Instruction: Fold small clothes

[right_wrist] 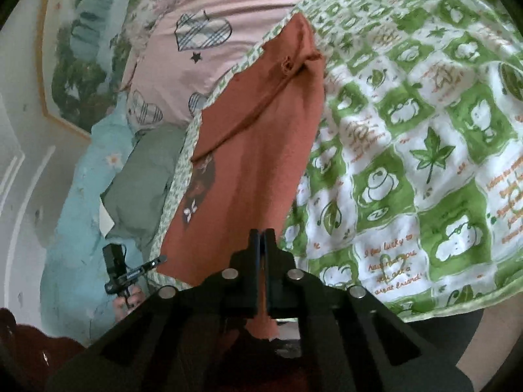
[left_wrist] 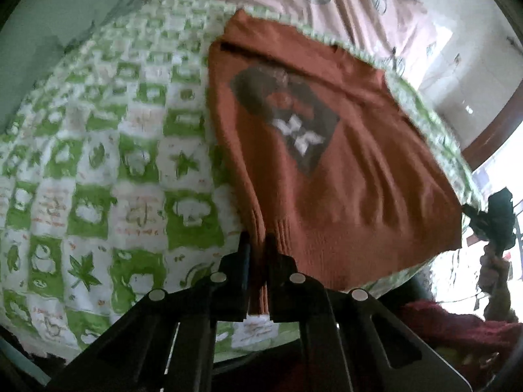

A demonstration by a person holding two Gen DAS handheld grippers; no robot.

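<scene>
Rust-orange sweater (left_wrist: pixel 327 176) lies flat on the green-and-white checked cloth (left_wrist: pixel 98 163), along that cloth's edge beside the pink heart-print bedding (left_wrist: pixel 343 3). Left tool (left_wrist: pixel 257 245) is clamped on the sweater's ribbed hem corner, knit visibly pinched between the fingers. Right tool (right_wrist: pixel 261 238) is closed on the other near corner (right_wrist: pixel 261 320), fabric running down through the jaws.

Hard to read: left view is motion-blurred; the sweater's dark chest print (left_wrist: pixel 287 117) has white marks, design unclear. Neckline end (right_wrist: pixel 294 62) is bunched in the right view and the far sleeve can't be made out. Both tool bodies cut off the sweater's nearest edge.

Room: wide bare cloth lies on the sweater's side away from the bedding; the bedding side sits right at the cloth border (right_wrist: pixel 183 176), no margin.
</scene>
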